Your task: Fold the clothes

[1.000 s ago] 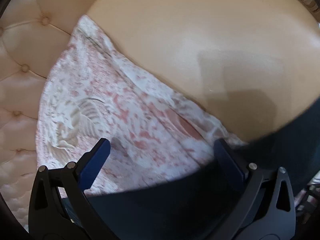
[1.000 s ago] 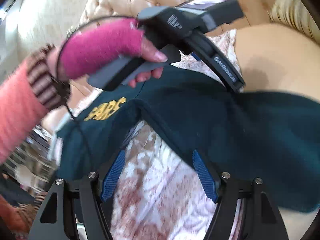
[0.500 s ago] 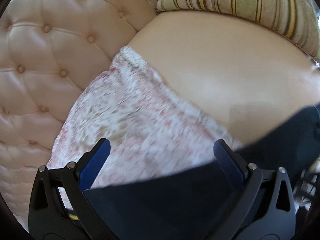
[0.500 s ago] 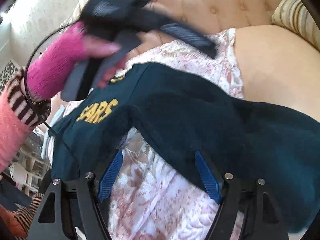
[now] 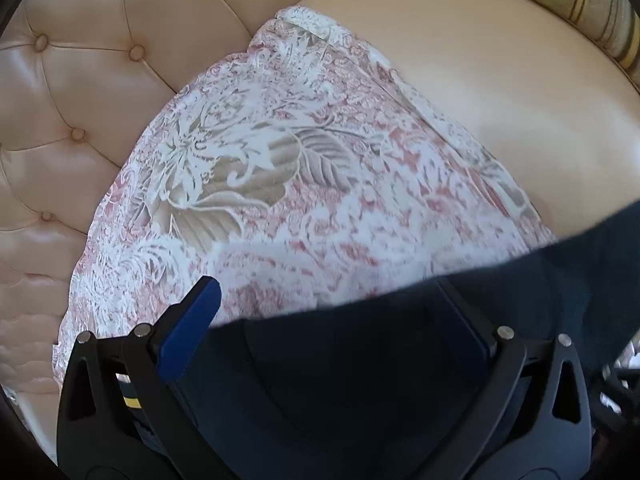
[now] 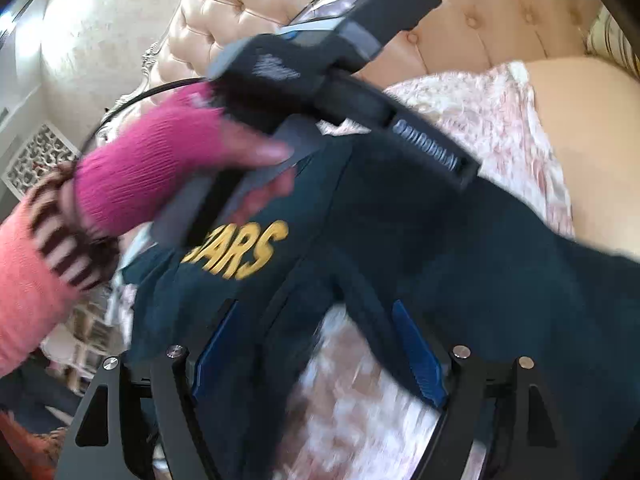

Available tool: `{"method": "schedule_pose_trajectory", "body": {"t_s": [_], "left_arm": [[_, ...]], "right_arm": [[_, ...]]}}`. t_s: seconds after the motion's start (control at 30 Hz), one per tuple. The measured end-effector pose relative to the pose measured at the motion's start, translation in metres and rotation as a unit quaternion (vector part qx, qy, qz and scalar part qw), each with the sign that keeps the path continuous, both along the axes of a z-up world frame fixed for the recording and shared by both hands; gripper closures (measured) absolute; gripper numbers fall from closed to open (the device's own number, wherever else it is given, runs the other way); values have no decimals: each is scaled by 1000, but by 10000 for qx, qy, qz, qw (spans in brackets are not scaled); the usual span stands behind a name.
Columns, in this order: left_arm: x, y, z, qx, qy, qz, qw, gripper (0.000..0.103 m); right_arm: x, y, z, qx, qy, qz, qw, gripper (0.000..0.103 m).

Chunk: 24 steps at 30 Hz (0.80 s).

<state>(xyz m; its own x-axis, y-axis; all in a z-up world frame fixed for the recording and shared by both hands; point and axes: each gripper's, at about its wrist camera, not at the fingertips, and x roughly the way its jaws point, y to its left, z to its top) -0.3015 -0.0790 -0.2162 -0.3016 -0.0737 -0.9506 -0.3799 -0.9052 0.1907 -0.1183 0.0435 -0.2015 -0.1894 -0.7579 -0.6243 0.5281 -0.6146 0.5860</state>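
Observation:
A dark navy sweatshirt (image 6: 440, 248) with yellow letters (image 6: 240, 252) lies spread over a pink-and-white floral cloth (image 5: 300, 168) on a sofa. My left gripper (image 5: 326, 296) points steeply down at the sweatshirt's edge (image 5: 360, 380). Its jaws stand wide apart, and navy fabric drapes over the right finger, hiding that pad. The right gripper (image 6: 316, 308) is open too, with a fold of the sweatshirt lying loose between its blue pads (image 6: 420, 356). A hand in a pink fingerless glove (image 6: 152, 184) holds the left tool's housing (image 6: 304, 52) above the garment.
A tufted beige sofa back (image 5: 80, 80) rises behind the floral cloth. A smooth beige seat cushion (image 5: 500, 80) lies to the right, and a striped pillow (image 5: 580, 4) sits at its far edge. A person's coral sleeve (image 6: 24, 288) fills the right wrist view's left side.
The left gripper has swung across the floral cloth and rolled, and navy fabric now covers its right finger. In the right wrist view the printed part of the sweatshirt has come nearer.

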Motion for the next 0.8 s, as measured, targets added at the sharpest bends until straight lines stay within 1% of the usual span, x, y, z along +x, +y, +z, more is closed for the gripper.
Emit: {"method": "schedule_pose_trajectory", "body": {"t_s": [0.1,0.17,0.23,0.27,0.3,0.33,0.37,0.4,0.47,0.5,0.57,0.6,0.67,0.7,0.77,0.8], "left_arm": [[-1,-2,2,102,45,67,9999,0],[0,-5,3,196,64,141,9997,0],[9,-4,15,211,330,169,9991,0],[14,-3,21,217,477,180,9985,0],[22,-2,29,273,576,180,9978,0],[28,-1,34,290,660,159,9973,0],[33,0,38,290,743,133,9967,0],[36,1,37,160,793,95,9967,0],[32,-1,26,-28,680,64,9977,0],[31,-2,21,-74,594,78,9982,0],[31,-7,18,-21,553,197,9983,0],[31,-9,17,13,542,262,9982,0],[31,-14,15,83,520,392,9978,0],[33,-14,16,58,549,414,9976,0],[42,-13,27,45,768,410,9962,0],[50,-14,34,112,910,428,9949,0]], "right_arm": [[7,11,2,-10,-26,-20,10000,25],[5,16,10,-30,112,-158,9998,25],[2,20,17,-58,246,-328,9991,25],[-6,22,18,-96,286,-574,9979,23],[-12,20,15,-8,283,-717,9970,22],[-18,19,9,192,228,-823,9962,22],[-22,17,0,435,57,-865,9953,22],[-21,13,-7,513,-59,-804,9954,22],[-10,17,-3,484,26,-635,9968,22],[-3,23,2,545,73,-605,9967,22],[9,43,14,664,319,-883,9934,22],[14,59,18,655,396,-1109,9909,22],[20,90,20,749,504,-1648,9822,22],[20,106,16,827,426,-1865,9780,22],[20,138,8,929,270,-2279,9689,24],[22,153,4,704,199,-2379,9685,26]]}}
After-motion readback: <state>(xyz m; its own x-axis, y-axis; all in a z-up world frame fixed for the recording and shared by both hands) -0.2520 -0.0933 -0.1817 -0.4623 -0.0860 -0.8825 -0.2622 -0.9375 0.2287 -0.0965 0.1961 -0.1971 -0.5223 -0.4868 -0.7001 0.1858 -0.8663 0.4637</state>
